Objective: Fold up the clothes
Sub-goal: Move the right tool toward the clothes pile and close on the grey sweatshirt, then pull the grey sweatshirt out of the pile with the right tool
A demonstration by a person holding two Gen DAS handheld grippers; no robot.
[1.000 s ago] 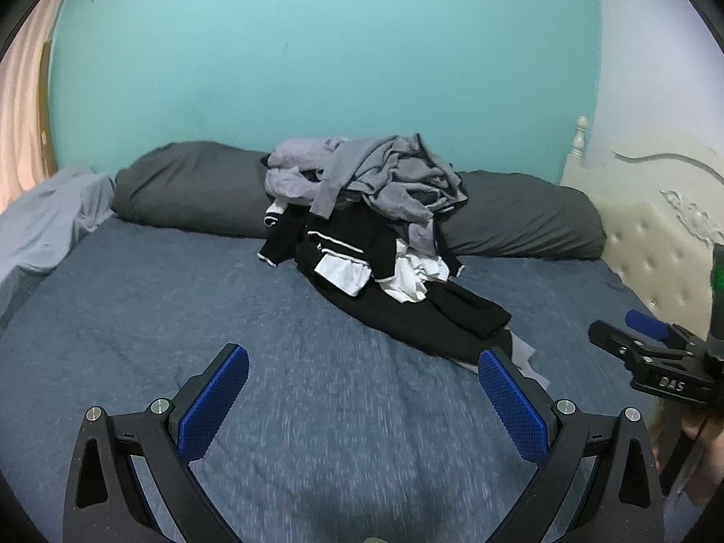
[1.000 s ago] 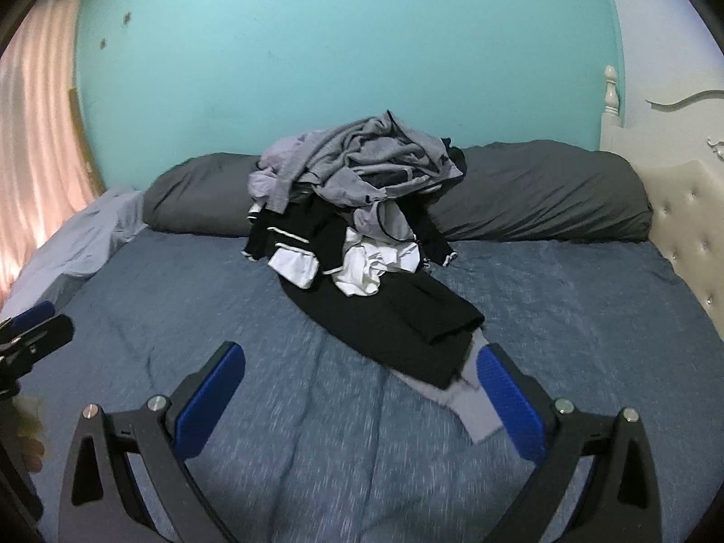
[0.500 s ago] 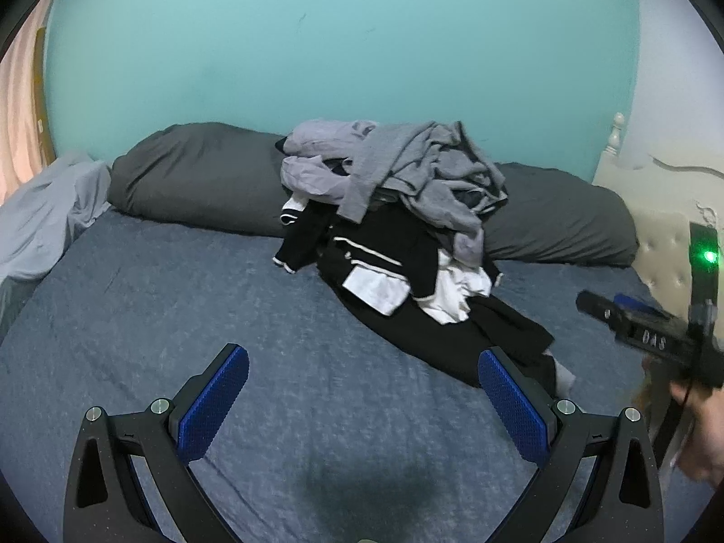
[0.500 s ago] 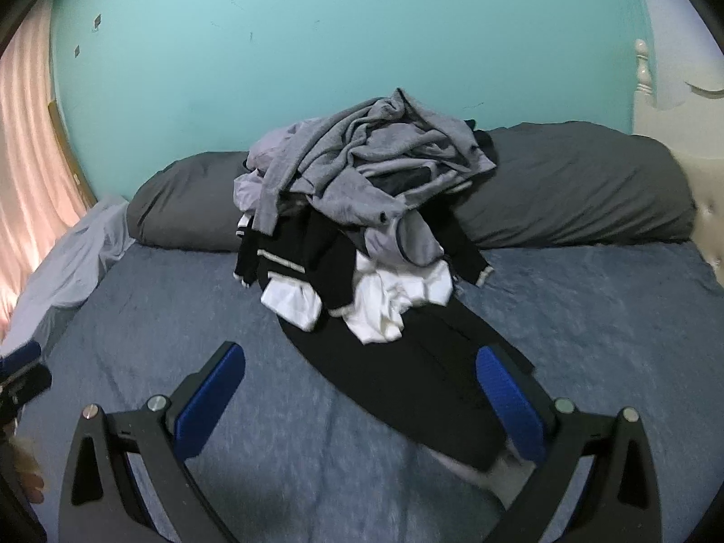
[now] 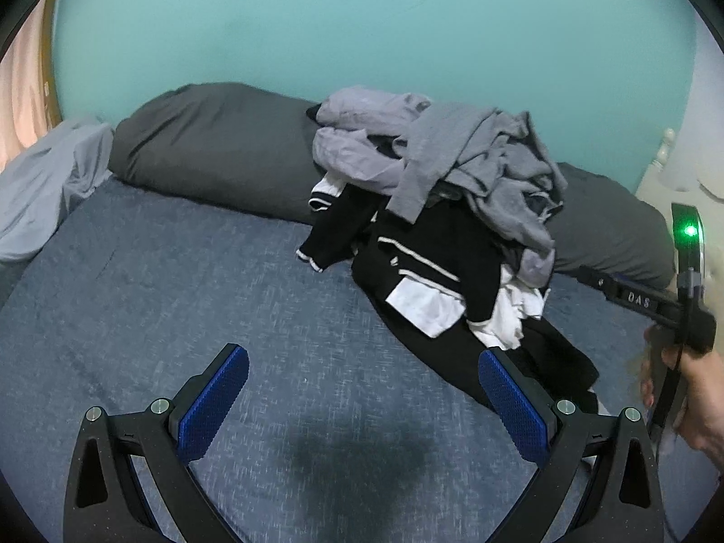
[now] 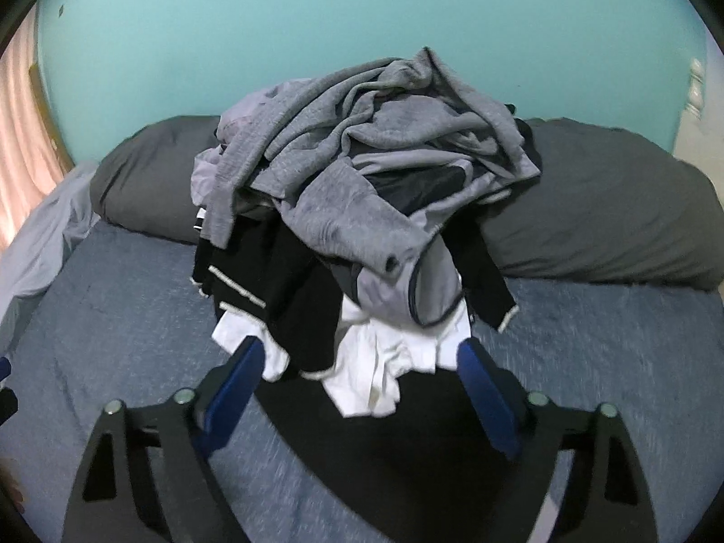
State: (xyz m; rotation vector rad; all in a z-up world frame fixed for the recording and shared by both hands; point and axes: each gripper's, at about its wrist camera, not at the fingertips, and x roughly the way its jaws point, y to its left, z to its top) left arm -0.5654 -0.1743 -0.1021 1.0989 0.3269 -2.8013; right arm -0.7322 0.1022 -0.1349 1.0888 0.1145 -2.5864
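A pile of clothes [image 5: 452,226] lies on the blue bedspread [image 5: 181,294], against the pillow. Grey garments [image 6: 362,149] lie on top, with black white-trimmed garments [image 6: 280,280] and a white cloth [image 6: 375,362] under them. My left gripper [image 5: 362,362] is open over bare bedspread, and the pile lies ahead and to its right. My right gripper [image 6: 362,348] hangs just before the pile's front edge. Its jaws are closing, the white cloth and a black garment show between its fingers, and the pads press on nothing. A hand [image 5: 697,407] holds that tool at the right edge of the left wrist view.
A long dark grey pillow [image 6: 611,208] runs along the teal wall [image 5: 362,45] behind the pile. A crumpled light grey sheet [image 5: 40,194] lies at the bed's left side. A cream headboard [image 5: 669,167] stands at the right and a pink curtain [image 6: 18,135] at the left.
Both grippers have moved towards the pile, which now looms larger in both views. The right gripper's fingers have come slightly closer together. The clothes have not moved.
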